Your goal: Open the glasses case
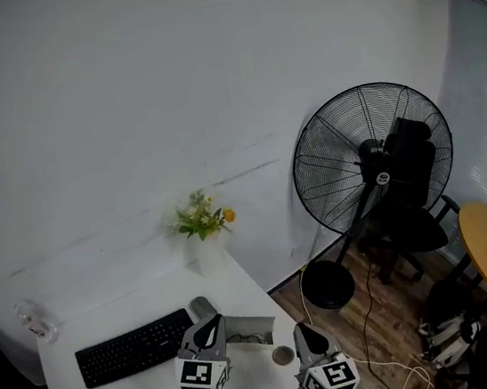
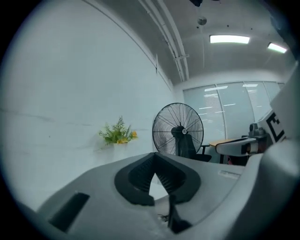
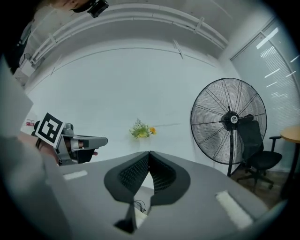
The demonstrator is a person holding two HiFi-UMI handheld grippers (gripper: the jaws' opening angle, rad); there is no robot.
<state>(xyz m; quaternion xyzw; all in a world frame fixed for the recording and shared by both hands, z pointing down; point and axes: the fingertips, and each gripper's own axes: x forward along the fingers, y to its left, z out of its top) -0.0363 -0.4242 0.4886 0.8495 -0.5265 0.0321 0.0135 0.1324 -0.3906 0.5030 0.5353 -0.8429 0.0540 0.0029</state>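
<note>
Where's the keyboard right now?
In the head view, the black keyboard lies on the left part of the white table, just left of the left gripper. The flower vase stands beyond it by the wall.

**Both grippers closed, level, side by side**

The left gripper (image 1: 213, 323) and the right gripper (image 1: 302, 328) sit low in the head view, side by side but apart. Both point level and away from the person. In each gripper's own view the jaws meet tip to tip with nothing between them. The left gripper's tips reach slightly further forward than the right's.
</note>
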